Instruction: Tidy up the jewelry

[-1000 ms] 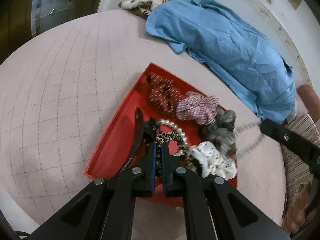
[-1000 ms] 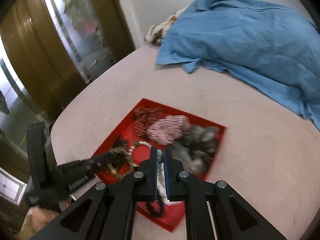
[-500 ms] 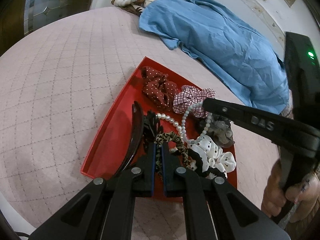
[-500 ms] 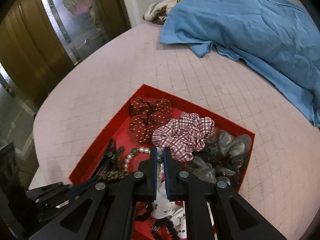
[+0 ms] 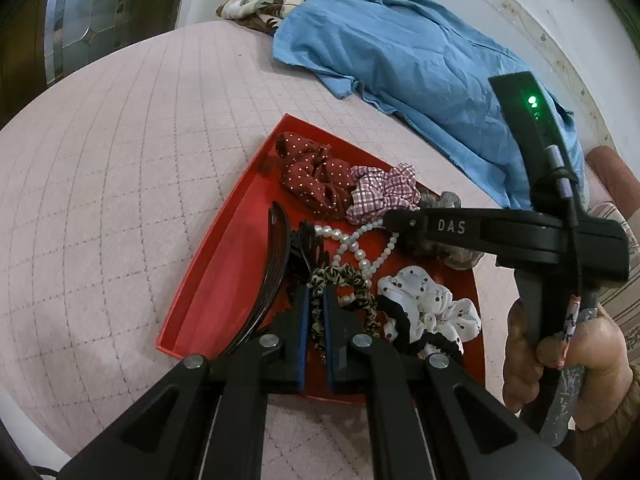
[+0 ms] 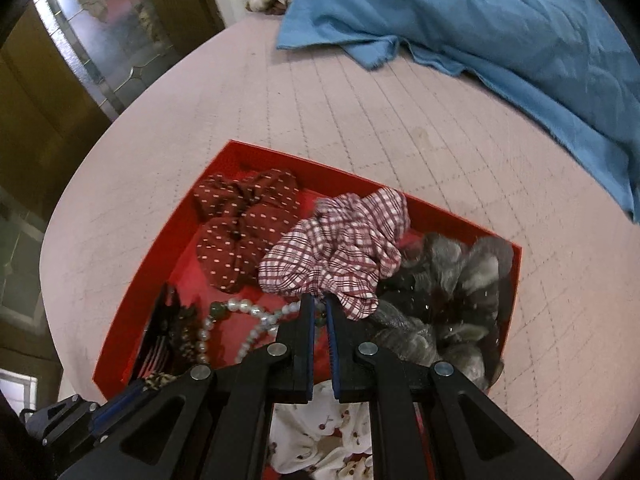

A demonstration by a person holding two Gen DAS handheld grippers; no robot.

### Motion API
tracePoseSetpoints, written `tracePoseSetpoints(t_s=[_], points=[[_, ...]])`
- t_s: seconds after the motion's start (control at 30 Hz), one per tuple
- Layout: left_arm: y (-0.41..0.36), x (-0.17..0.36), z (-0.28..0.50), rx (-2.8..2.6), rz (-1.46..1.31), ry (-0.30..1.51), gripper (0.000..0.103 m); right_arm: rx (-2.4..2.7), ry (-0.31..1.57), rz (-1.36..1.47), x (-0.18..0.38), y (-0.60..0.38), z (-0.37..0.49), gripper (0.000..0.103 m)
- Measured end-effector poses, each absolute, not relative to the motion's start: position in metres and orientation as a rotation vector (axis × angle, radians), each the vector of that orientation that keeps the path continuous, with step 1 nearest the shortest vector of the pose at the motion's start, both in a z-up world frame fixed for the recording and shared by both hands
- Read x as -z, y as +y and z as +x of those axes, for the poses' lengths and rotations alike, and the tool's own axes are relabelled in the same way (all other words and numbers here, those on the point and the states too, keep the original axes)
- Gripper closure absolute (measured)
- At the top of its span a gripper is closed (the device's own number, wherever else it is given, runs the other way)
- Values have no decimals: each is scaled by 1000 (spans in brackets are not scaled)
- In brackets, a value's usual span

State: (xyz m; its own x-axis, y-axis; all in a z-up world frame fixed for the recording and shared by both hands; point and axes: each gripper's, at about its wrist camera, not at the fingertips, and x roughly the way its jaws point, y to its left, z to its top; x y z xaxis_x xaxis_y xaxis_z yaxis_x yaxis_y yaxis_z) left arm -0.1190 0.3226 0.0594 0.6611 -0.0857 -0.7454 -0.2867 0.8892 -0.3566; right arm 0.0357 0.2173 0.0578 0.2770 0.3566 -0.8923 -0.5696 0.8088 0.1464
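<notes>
Sorting nearly done (most pieces inside red tray (image 5: 224, 236)): left gripper (image 5: 314, 316) pinches leopard scrunchie (image 5: 344, 276), right gripper (image 6: 319, 312) pinches pearl necklace (image 5: 360, 248), both unplaced.

The right gripper (image 5: 394, 222) covers most of the grey scrunchie (image 5: 448, 200) near the red tray's (image 5: 208, 280) far corner. The pearl necklace (image 6: 248, 312) runs under the closed fingers, so whether it's pinched I cannot tell. The white scrunchie (image 6: 320, 436) is cut by the picture's bottom edge.
</notes>
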Motion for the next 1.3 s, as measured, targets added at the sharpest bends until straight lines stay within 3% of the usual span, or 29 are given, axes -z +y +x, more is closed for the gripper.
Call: tracePoseSetpoints(t_s=[0.37,0.43,0.47,0.53,0.57,0.87,1.0,1.23,1.3], points=[[318,-59,-119,-131,-452,854,92,-636,1139,-211,-57,214,32,95],[317,-60,-119,-133,-451,853,90,-647,1133,-208,-61,215,31,91],[317,-60,-119,-134,-451,852,85,-652,1133,-204,-62,214,30,87],[316,-61,-119,-137,-451,847,70,-666,1128,-185,-67,212,28,67],[315,-61,-119,-137,-452,842,62,-668,1123,-180,-69,213,26,65],[304,-72,-123,-140,-386,805,45,-717,1067,-121,-99,198,13,64],[299,-79,-127,-155,-356,781,34,-708,1021,-107,-114,181,4,54],[296,-86,-133,-198,-330,745,30,-649,958,-169,-121,138,-18,49],[293,-92,-139,-247,-290,704,23,-626,940,-188,-121,122,-27,47]])
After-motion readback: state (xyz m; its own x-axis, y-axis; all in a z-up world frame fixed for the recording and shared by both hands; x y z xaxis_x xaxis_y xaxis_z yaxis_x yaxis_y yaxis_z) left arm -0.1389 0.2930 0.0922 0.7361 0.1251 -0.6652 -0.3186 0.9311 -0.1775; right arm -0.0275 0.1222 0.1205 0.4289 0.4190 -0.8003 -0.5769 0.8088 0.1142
